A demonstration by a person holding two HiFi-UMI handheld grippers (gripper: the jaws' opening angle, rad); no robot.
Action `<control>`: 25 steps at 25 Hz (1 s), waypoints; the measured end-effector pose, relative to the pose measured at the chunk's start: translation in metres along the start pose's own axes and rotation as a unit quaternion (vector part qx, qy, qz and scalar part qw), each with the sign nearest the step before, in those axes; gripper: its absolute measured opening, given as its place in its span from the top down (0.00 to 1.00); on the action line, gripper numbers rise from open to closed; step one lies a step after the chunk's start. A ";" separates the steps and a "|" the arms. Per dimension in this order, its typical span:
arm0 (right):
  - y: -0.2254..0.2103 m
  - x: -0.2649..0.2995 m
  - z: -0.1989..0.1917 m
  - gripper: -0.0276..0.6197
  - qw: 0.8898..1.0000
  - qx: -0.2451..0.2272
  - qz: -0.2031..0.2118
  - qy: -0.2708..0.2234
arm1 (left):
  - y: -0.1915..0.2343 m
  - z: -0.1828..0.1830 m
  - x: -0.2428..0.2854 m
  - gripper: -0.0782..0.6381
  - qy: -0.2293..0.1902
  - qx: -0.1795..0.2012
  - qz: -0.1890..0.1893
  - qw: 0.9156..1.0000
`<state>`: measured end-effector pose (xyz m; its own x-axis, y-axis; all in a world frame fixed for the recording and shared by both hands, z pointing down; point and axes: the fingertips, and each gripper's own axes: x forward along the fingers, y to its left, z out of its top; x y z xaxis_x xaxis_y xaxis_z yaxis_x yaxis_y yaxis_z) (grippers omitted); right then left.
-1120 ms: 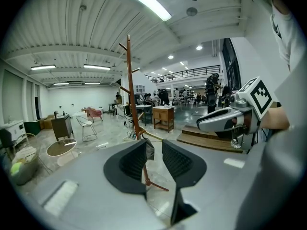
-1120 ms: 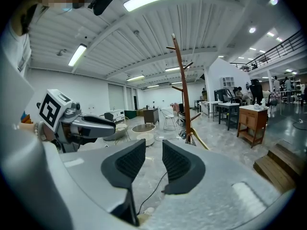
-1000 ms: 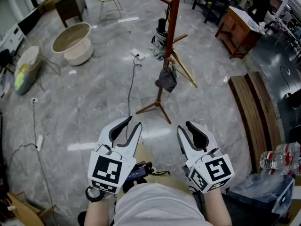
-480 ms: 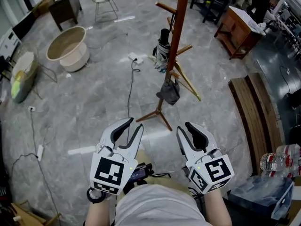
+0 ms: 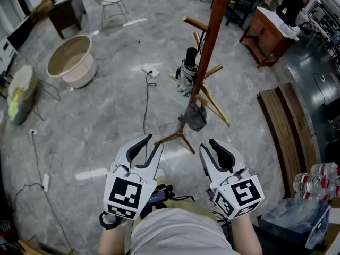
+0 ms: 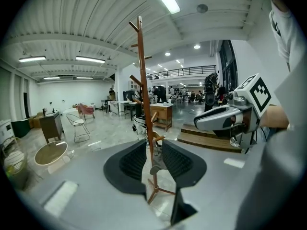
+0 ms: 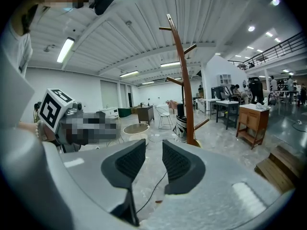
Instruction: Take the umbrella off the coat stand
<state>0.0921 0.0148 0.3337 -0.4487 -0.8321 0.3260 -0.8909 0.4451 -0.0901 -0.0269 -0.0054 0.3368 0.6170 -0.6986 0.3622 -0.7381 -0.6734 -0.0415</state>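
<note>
Round beige tub [image 5: 71, 61] stands well left of the tall brown wooden coat stand [image 5: 204, 62]. Folded black-and-white umbrella [image 5: 186, 70] hangs on the stand's far side. Left gripper [image 5: 150, 141] and right gripper [image 5: 209, 145]: jaws partly apart, gripping nothing. Open grey stone floor [image 5: 106, 121] lies ahead.

A grey, marbled, polished stone floor [image 5: 106, 126] is shown. A tall reddish-brown wooden coat stand [image 5: 210, 47] is planted on it on three splayed feet. A round beige tub [image 5: 71, 62] is set well to the left, a white power strip [image 5: 149, 70] with a trailing black cable [image 5: 146, 102] is laid between them, and a low brown wooden platform [image 5: 289, 121] is placed at the right.
</note>
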 end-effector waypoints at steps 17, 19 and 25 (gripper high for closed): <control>-0.018 0.072 0.036 0.79 1.000 -0.002 -0.027 -0.005 | 0.065 0.020 0.049 0.75 -0.004 0.013 -0.034 0.999; -0.019 0.077 0.037 0.79 1.000 -0.003 -0.030 -0.006 | 0.069 0.020 0.053 0.75 -0.005 0.014 -0.037 0.999; -0.022 0.087 0.043 0.79 0.999 -0.004 -0.036 -0.002 | 0.079 0.023 0.061 0.74 -0.006 0.013 -0.043 0.999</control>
<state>0.0694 -0.0816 0.3239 -0.3841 -0.8636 0.3267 -0.9203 0.3867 -0.0597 -0.0411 -0.1065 0.3345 0.6814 -0.6409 0.3536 -0.6749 -0.7371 -0.0354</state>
